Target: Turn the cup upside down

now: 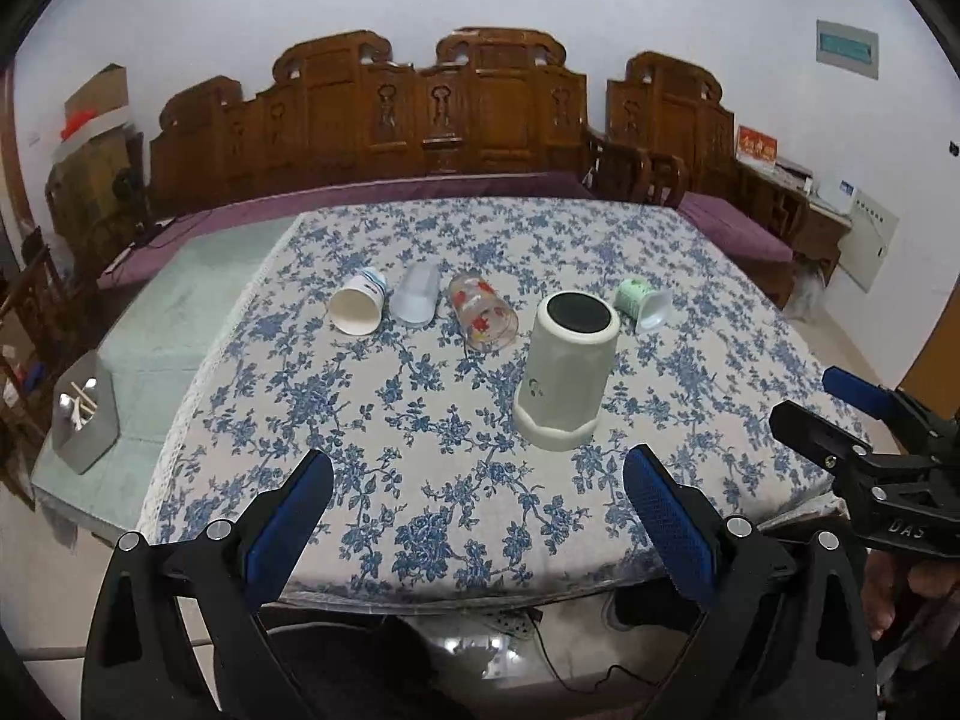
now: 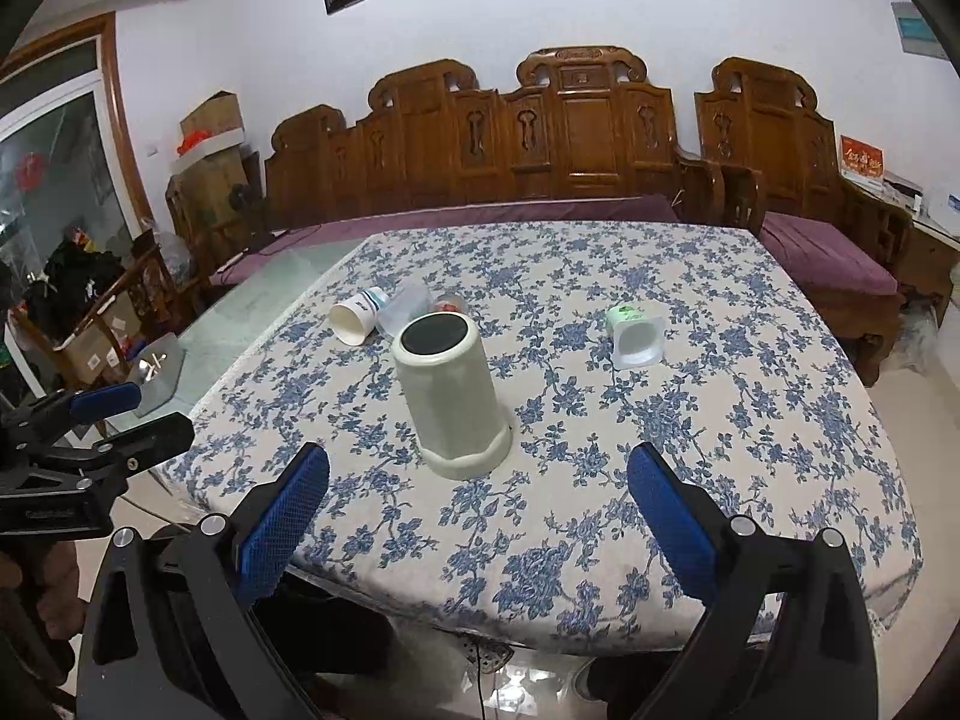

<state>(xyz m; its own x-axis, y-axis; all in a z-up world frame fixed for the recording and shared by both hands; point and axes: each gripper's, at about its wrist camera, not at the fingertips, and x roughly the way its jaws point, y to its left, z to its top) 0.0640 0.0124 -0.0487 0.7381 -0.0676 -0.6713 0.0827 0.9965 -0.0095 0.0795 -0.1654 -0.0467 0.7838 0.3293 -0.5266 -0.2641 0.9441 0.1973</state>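
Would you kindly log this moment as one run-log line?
big cup: upside down on tablecloth | left tool: open, clear | right tool: open, clear | four small cups: on sides

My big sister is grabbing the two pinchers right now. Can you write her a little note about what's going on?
Left gripper: open, holds nothing, back at the near table edge.
Right gripper: open, holds nothing, beside it.
Big cream cup: already upside down, mouth on the flowered tablecloth.
Four more lie on their sides behind it: paper cup, clear plastic cup, flowered glass, green yogurt pot.
Left: maybe those, if they count.
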